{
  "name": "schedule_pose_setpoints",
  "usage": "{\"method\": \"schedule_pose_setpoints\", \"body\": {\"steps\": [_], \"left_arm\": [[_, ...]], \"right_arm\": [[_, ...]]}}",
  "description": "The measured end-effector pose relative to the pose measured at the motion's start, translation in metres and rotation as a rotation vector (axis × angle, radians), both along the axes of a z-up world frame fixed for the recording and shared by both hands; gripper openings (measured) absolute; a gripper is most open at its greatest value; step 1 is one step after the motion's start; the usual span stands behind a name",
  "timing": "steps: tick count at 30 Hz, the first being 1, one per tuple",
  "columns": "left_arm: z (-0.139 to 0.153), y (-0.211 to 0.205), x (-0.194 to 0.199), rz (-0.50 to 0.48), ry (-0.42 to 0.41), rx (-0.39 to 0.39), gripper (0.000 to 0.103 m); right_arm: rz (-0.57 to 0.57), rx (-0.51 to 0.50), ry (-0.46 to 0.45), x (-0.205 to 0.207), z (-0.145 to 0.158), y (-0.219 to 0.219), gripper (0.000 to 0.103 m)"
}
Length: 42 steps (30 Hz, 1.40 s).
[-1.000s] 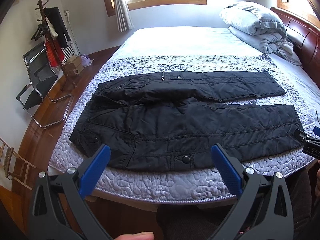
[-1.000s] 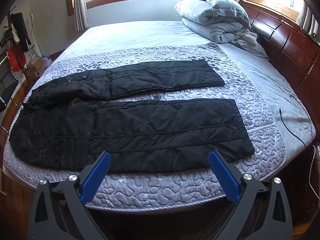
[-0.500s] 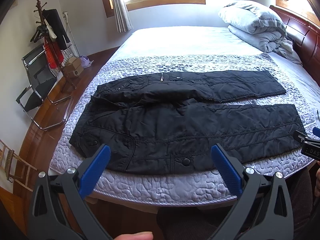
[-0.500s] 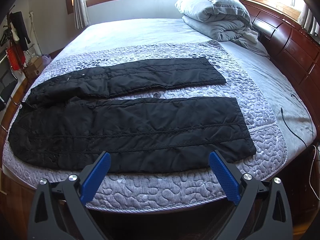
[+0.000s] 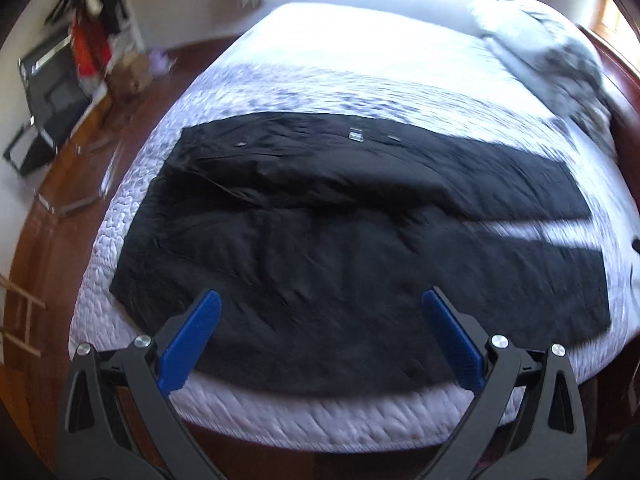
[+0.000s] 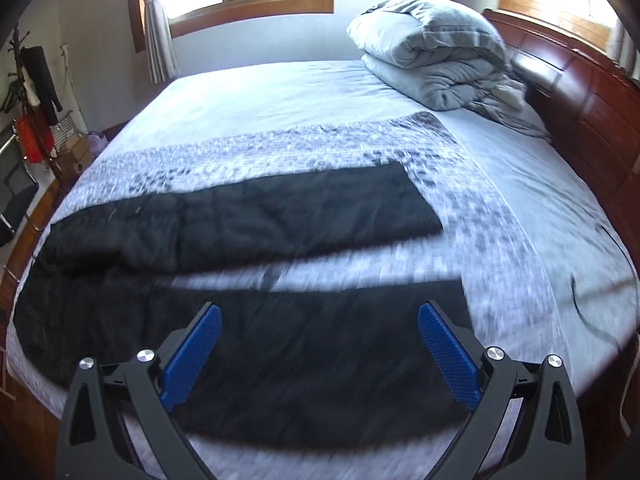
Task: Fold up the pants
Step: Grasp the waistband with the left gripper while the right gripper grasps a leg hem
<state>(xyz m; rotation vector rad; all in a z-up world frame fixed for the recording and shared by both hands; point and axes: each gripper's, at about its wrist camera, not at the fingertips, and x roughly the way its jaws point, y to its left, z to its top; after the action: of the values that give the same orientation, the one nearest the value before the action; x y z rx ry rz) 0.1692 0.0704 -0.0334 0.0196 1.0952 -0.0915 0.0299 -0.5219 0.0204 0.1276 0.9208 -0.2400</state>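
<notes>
Black pants (image 5: 340, 248) spread flat on the quilted bed cover (image 5: 332, 412), filling the middle of both views.

Their two legs lie apart, a pale strip of cover between them; motion blur hides finer detail. Left gripper (image 5: 320, 320) and right gripper (image 6: 318, 330) hover at lower frame, jaws wide apart, gripping nothing.

Folded grey duvet (image 6: 432, 68) by wooden headboard (image 6: 580, 92)

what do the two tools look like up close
The left tool and the right tool look alike: two black plastic fingers with triangular cut-outs, each tipped with a textured blue pad, and round silver bolt heads at the joints. No cables, markings or sleeves show.
</notes>
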Motion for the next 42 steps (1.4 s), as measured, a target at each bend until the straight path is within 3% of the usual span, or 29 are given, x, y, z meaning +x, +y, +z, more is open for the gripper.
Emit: {"method": "schedule_pose_setpoints", "body": {"steps": [4, 7, 12, 16, 20, 24, 27, 30, 31, 33, 36, 42], "left_arm": [[-0.019, 0.06, 0.099, 0.111, 0.159, -0.052, 0.1], [-0.042, 0.103, 0.17, 0.196, 0.27, -0.135, 0.1], [-0.092, 0.158, 0.254, 0.336, 0.405, -0.182, 0.1], [-0.125, 0.172, 0.284, 0.37, 0.473, -0.245, 0.1], [-0.144, 0.176, 0.298, 0.387, 0.519, -0.207, 0.1], [-0.155, 0.179, 0.306, 0.41, 0.548, -0.217, 0.1], [-0.155, 0.163, 0.308, 0.343, 0.559, -0.168, 0.098], [-0.151, 0.132, 0.306, 0.272, 0.568, -0.118, 0.073], [-0.148, 0.124, 0.305, 0.246, 0.547, -0.111, 0.057], [-0.143, 0.111, 0.304, 0.204, 0.531, -0.118, 0.038], [-0.138, 0.094, 0.303, 0.174, 0.524, -0.111, 0.017], [-0.138, 0.064, 0.302, 0.162, 0.505, -0.098, 0.011]], "right_arm": [[-0.011, 0.02, 0.109, 0.087, -0.028, -0.079, 0.1], [-0.034, 0.064, 0.21, 0.143, -0.061, -0.131, 0.1], [-0.045, 0.064, 0.336, 0.193, -0.114, -0.184, 0.099], [-0.074, 0.124, 0.368, 0.211, -0.145, -0.215, 0.099], [-0.088, 0.138, 0.393, 0.226, -0.163, -0.223, 0.099], [-0.041, 0.106, 0.403, 0.242, -0.172, -0.216, 0.099], [-0.03, 0.095, 0.38, 0.249, -0.172, -0.212, 0.099], [-0.029, 0.097, 0.377, 0.254, -0.173, -0.212, 0.099], [-0.028, 0.099, 0.372, 0.254, -0.173, -0.213, 0.099], [-0.032, 0.099, 0.366, 0.253, -0.172, -0.215, 0.099], [-0.029, 0.101, 0.355, 0.252, -0.171, -0.221, 0.099], [-0.058, 0.169, 0.332, 0.25, -0.167, -0.246, 0.099]]}}
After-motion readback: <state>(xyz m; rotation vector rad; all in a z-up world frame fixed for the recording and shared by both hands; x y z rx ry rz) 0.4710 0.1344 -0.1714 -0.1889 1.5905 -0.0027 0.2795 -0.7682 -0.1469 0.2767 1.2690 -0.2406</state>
